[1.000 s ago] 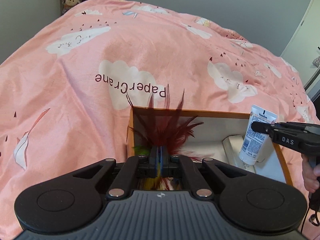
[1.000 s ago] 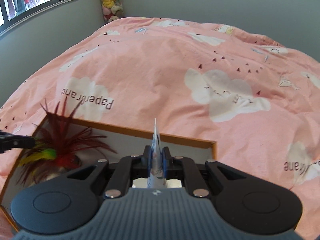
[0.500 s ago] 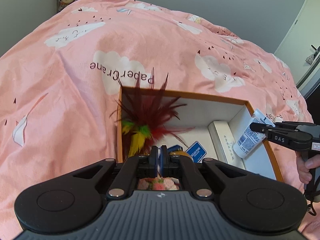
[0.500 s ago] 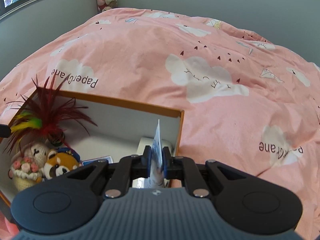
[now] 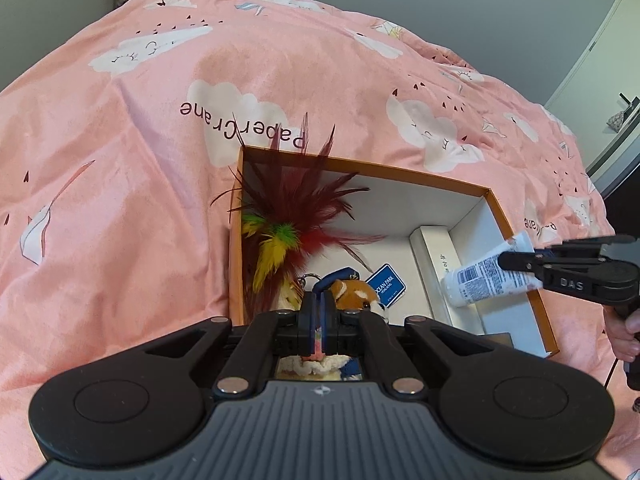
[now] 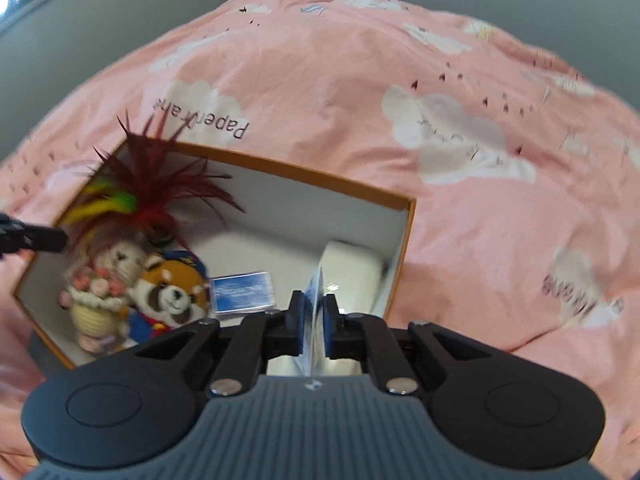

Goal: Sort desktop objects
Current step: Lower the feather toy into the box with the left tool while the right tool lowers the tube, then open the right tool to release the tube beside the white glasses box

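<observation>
An orange-rimmed white box (image 5: pixel 490 194) lies on the pink bed cover; it also shows in the right wrist view (image 6: pixel 408 236). My left gripper (image 5: pixel 318 322) hangs over the box's left end, jaws nearly closed with nothing clearly between them. A feather shuttlecock (image 5: pixel 288 216) stands in the box's left corner just ahead of it. My right gripper (image 6: pixel 312 326) is shut on the crimped end of a white cream tube (image 5: pixel 488 278), held over the box's right end.
In the box are a knitted bear with a flower basket (image 6: pixel 100 292), a red panda plush (image 6: pixel 168 296), a blue card (image 6: pixel 242 292) and a long white carton (image 5: pixel 438 256). Pink bedding (image 5: pixel 160 120) surrounds the box.
The shuttlecock has left my left gripper and now stands in the box; the gripper has drawn back. My right gripper has tilted down over the box with the tube.
</observation>
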Available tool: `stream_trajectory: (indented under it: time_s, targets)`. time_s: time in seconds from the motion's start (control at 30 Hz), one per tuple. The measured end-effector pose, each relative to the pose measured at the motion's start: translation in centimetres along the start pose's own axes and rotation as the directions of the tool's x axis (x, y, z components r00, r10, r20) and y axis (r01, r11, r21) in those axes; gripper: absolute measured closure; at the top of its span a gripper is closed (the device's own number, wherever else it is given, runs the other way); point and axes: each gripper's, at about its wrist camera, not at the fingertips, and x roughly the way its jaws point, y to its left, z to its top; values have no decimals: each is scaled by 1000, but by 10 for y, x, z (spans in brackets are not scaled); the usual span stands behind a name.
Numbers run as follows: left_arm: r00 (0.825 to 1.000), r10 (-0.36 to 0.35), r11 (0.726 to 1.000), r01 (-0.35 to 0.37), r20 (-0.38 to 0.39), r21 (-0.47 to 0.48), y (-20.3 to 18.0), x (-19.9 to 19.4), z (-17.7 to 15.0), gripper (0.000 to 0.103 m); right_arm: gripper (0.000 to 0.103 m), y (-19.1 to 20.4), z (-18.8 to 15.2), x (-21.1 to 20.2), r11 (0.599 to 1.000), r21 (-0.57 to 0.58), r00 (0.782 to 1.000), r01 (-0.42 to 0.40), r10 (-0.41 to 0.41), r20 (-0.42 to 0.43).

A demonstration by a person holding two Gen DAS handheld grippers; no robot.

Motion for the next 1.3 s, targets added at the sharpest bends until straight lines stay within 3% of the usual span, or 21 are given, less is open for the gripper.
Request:
stream_trajectory:
  time_s: [0.2, 0.47, 0.73, 1.0, 1.13, 1.23, 1.3]
  targets:
    - [1000, 5, 1000, -5, -2, 0, 0, -1, -1, 102, 94, 15, 12, 11, 965, -234, 992, 115, -102, 67]
    - [1000, -2, 1000, 2, -1, -6, 1, -3, -2, 102, 94, 26, 11, 26, 847, -518, 991, 124, -81, 104]
    - [1000, -1, 1000, 1, -7, -20, 3, -2, -4, 102, 93, 44, -32, 15, 654, -746, 992, 123, -101, 75]
    - [1000, -3, 1000, 3, -10, -21, 4, -4, -7, 102, 90, 68, -61, 20, 480, -863, 983, 161, -156, 97]
    - [1000, -2, 1000, 2, -11, -27, 5, -6, -9, 102, 89, 65, -58, 32, 461, -865, 976, 196, -181, 124]
    - [1000, -9, 999, 8, -13, -36, 7, -8, -10, 102, 87, 64, -53, 36, 485, -852, 975, 195, -187, 116]
    - [1000, -5, 999, 5, -11, -40, 8, -9, -11, 102, 83, 62, -51, 36, 526, -834, 981, 167, -178, 84]
